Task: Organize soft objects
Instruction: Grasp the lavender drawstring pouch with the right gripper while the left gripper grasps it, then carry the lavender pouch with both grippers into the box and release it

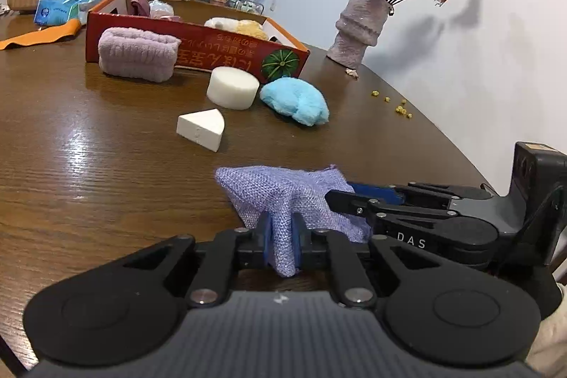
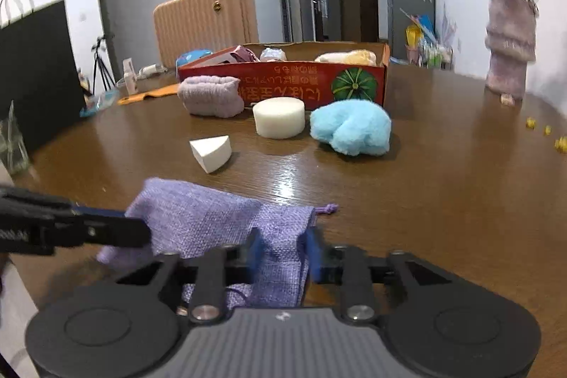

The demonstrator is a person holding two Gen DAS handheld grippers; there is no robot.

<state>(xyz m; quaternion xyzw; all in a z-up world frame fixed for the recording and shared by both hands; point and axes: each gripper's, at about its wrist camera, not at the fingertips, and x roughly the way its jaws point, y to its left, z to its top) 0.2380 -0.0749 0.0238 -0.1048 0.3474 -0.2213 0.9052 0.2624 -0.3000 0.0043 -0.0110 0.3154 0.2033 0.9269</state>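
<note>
Well, both grippers, L (image 1: 281,245) & R (image 2: 283,254), clamp the purple pouch (image 1: 283,193) low over the counter (image 1: 88,147). R gripper body reads "DAS"; red box (image 1: 198,48) w/ upside-down Japanese print.

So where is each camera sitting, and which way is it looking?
Left wrist view: rides on the left tool, looking along its fingers over the purple pouch to the red box; the right tool comes in from the right.
Right wrist view: rides on the right tool, facing the same way; the left tool comes in from the left.
Both show the pouch, white wedge, round sponge, blue fluffy thing and vase.
</note>
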